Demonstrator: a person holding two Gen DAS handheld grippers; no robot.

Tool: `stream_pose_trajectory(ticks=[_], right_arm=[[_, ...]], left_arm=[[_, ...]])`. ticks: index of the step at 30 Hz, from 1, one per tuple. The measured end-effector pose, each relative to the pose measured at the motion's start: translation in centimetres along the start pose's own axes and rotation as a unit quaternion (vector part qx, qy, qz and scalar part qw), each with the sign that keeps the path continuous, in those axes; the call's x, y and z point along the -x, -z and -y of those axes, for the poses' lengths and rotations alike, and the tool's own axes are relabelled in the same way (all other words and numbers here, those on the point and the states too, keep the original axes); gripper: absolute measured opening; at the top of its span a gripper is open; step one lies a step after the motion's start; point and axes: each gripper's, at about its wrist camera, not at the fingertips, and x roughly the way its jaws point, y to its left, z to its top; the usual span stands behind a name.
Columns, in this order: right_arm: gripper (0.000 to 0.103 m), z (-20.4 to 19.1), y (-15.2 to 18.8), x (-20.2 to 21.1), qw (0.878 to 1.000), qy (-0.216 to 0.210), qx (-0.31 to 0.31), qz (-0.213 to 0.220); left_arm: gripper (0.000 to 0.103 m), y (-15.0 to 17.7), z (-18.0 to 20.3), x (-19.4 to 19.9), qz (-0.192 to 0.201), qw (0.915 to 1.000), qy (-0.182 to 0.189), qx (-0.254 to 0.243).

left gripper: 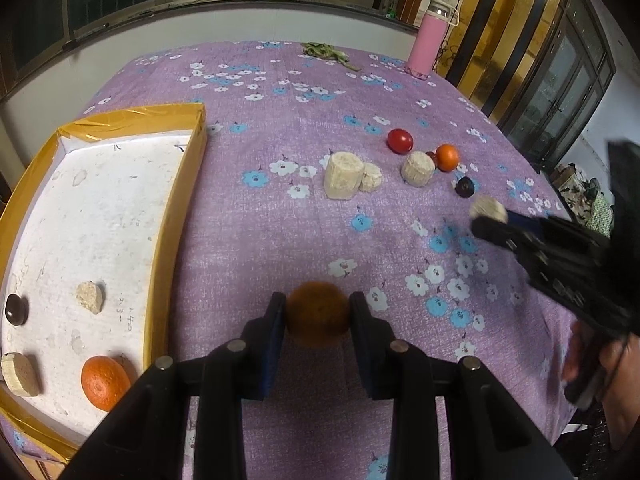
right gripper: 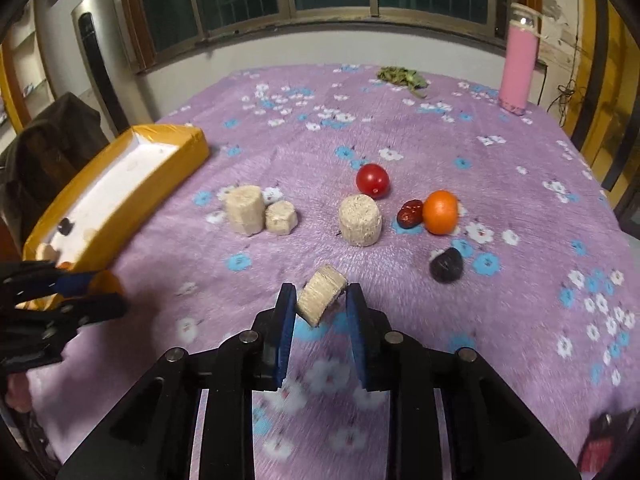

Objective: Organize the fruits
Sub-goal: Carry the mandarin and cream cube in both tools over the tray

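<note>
Fingers of the left gripper [left gripper: 317,312] clamp a small orange [left gripper: 317,314] from both sides, held above the purple flowered cloth [left gripper: 280,128] just right of the yellow-rimmed tray [left gripper: 176,216], likely so it can swing left over the rim and drop in. Tray already holds another orange [left gripper: 105,382], two pale cut chunks and a dark fruit near its front end, with lots of bare white floor free further back. Tray wall is low but stands between the held orange and that space, so it needs lift. Mid-counter: two pale cylinders [right gripper: 260,210] touching, another one [right gripper: 360,219], red tomato [right gripper: 373,180], red date [right gripper: 410,212] touching a small orange [right gripper: 440,212], dark fruit [right gripper: 446,265], all still loose. Right gripper [right gripper: 322,300] fingers pinch a tilted pale slice [right gripper: 322,294], clear of the cloth. Open cloth lies between both grippers; pink bottle [right gripper: 518,60] sits far back, out of the way.
</note>
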Motion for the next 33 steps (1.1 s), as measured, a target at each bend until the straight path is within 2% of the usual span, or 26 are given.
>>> stream_pose_trajectory(ticks=[7, 16, 33], right_arm=[[0.025, -1.4, 1.5, 3.1, 1.000, 0.000, -0.017, 0.014], [0.025, -4.2, 0.5, 2.5, 1.000, -0.008, -0.009, 0.013], [0.024, -16.3, -5.6, -3.0, 0.994, -0.087, 0.061, 0.009]], left_arm=[[0.035, -0.6, -0.1, 0.7, 0.013, 0.9999, 0.009, -0.003], [0.035, -1.2, -2.6, 2.3, 0.034, 0.9994, 0.003, 0.008], [0.034, -1.6, -14.8, 4.7, 0.052, 0.9937, -0.065, 0.075]])
